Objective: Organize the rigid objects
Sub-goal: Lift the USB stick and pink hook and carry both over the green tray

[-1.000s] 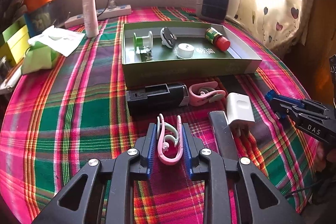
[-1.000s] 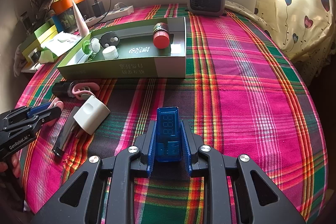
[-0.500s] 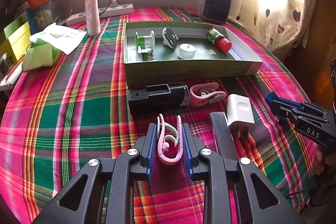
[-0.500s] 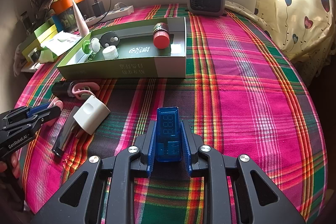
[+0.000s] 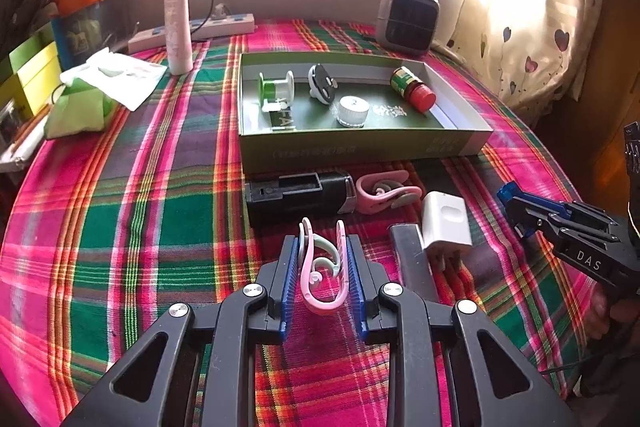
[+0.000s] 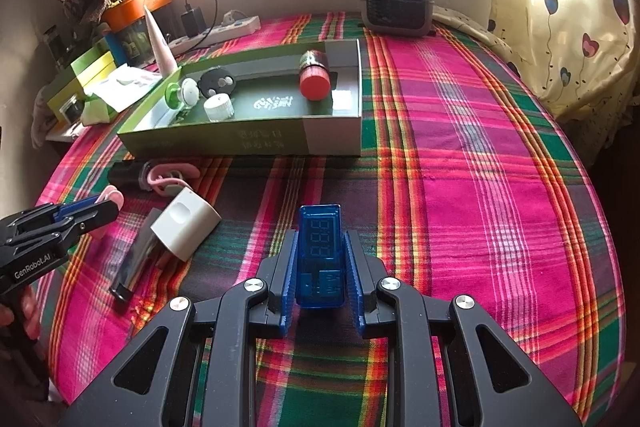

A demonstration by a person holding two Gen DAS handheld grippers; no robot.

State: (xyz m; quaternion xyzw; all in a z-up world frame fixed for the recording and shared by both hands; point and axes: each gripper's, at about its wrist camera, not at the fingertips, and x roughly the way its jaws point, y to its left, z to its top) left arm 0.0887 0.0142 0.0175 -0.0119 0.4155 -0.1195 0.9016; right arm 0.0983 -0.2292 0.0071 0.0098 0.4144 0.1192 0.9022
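Left claw (image 5: 323,269) clamped on a springy pink clip (image 5: 322,275), right claw (image 6: 320,267) clamped on a blue meter (image 6: 321,255), both short of the green tray (image 5: 360,147): risk of the clip squirting free, or the meter catching the tray wall.

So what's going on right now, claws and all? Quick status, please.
Left claw shut on pink clip. Right claw shut on blue USB meter. Green tray ahead, part filled. Path clear.
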